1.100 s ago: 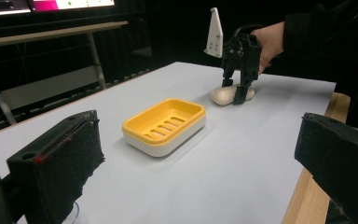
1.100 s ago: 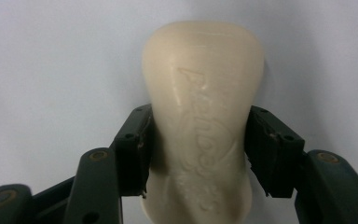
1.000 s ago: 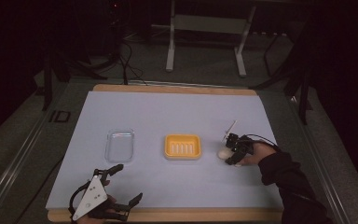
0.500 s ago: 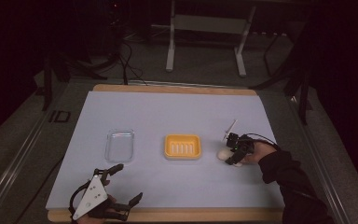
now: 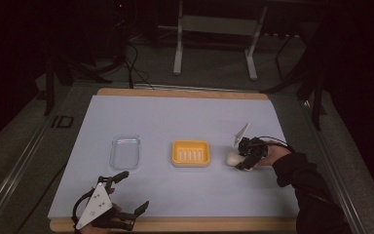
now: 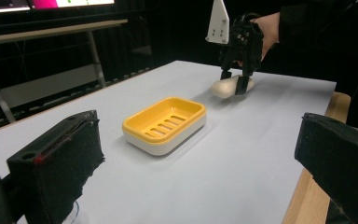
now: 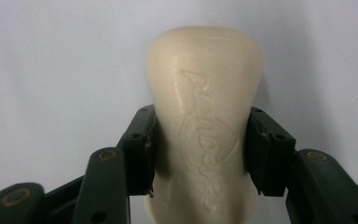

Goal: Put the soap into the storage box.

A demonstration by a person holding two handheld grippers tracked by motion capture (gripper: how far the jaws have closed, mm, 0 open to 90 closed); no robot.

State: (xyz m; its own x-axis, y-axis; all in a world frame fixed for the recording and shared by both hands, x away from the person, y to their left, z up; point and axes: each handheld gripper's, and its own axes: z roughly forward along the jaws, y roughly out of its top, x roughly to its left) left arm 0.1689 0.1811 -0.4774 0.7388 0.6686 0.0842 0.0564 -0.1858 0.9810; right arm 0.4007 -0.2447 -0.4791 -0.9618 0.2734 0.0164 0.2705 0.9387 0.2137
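Two tongs in play, one busy. Right tongs (image 5: 241, 163) are clenched on the soap bar (image 7: 204, 116), both pads pressing its long sides near the middle; the bar lies flat on the worktop (image 5: 185, 114), just right of the yellow soap dish (image 5: 191, 153) and apart from it. In the right gripper view the bar runs lengthwise straight out from between the jaws, its rounded far end sticking out past the tips, embossed lettering facing up. In the left gripper view the right tongs come down on it from above, slightly tilted.

Step in hand looks like a pickup, likely headed for the dish. To do it well: keep the squeeze steady, soap is slick and rounded, so it could squirt out forward if pressed harder. Lift straight up before going sideways, clear the dish rim, keep the bar level, line its long side with the dish's long side, set down onto the slotted floor, then release.

Left tongs (image 5: 129, 195) rest at the near left edge, released, jaws wide with nothing between them, well apart from the soap. A clear plastic lid (image 5: 125, 152) sits left of the dish, untouched.
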